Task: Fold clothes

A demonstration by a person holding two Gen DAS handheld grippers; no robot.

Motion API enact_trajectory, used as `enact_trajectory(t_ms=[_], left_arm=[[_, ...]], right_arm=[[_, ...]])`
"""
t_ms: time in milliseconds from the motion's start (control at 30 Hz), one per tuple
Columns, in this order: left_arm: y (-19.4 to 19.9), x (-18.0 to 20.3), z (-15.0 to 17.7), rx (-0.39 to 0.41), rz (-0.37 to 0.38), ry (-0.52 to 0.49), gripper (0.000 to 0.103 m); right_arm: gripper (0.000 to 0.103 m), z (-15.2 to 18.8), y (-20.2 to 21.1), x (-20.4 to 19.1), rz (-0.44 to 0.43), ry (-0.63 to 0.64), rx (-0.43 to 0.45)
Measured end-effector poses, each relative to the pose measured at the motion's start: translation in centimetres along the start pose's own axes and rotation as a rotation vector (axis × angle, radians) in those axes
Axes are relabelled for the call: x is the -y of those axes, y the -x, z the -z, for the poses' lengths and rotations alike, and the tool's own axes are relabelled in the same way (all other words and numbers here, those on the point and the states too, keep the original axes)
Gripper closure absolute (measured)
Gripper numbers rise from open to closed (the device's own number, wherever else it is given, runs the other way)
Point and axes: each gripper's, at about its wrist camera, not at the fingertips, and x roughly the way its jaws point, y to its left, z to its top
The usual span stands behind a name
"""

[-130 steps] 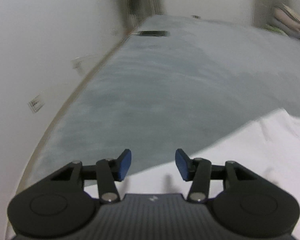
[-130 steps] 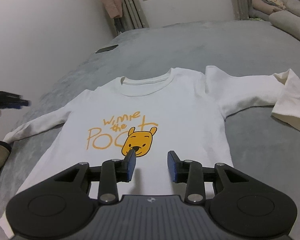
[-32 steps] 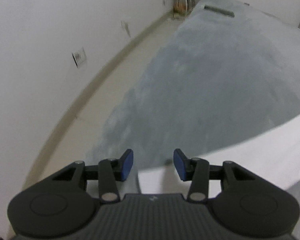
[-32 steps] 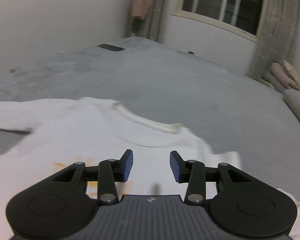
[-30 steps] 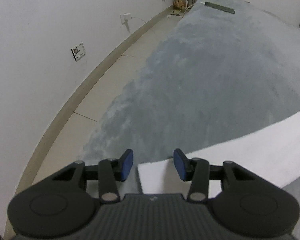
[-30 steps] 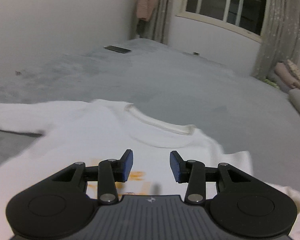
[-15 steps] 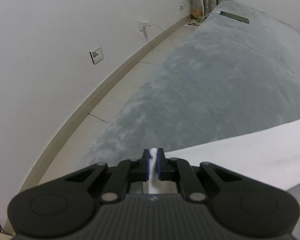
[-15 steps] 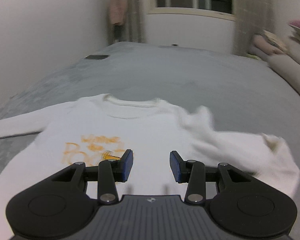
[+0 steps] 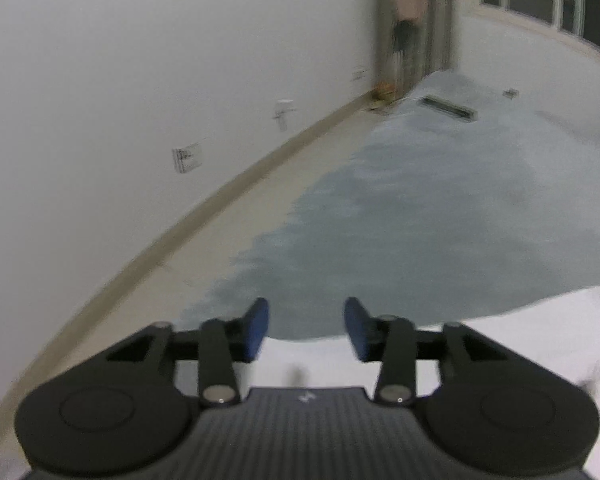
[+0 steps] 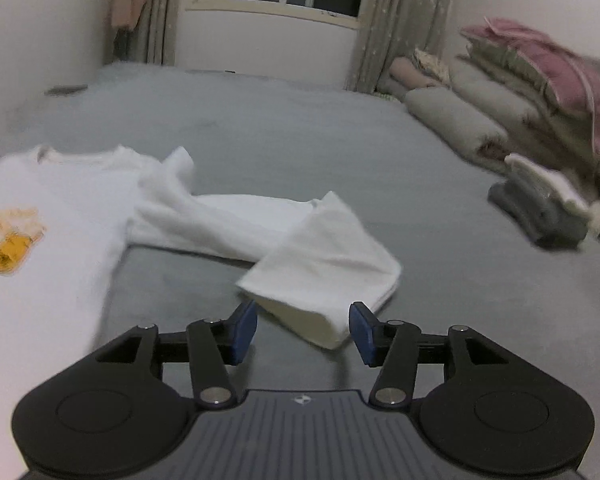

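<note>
Grey bedding carried the white sweatshirt, print up, its right sleeve doubled back near our right hand-held gripper. We judged the cuff should be pinched squarely before laying the sleeve across the chest. That gripper hovered low, jaws apart and empty; our left hand-held gripper also stood open over white cloth.

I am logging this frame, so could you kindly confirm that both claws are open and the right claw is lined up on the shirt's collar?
Not quite. Both claws are open, but the right wrist view shows the right claw lined up on the folded-back sleeve cuff of the white shirt, not the collar. The left claw is open above white fabric.
</note>
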Motion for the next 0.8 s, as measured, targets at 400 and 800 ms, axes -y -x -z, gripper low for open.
enact_trajectory(t_ms=[400,800], left_arm=[[2.5,12.8,9.7,-0.025,0.336,-0.154,0.059],[0.6,14.5,11.9,-0.055,0.378,-0.192,0.058]], right_arm=[[0.101,-0.4,-3.8,-0.8,0.11,0.19,-0.023],[0.101,-11.4,9.9,10.6,0.306,-0.179,0.179]])
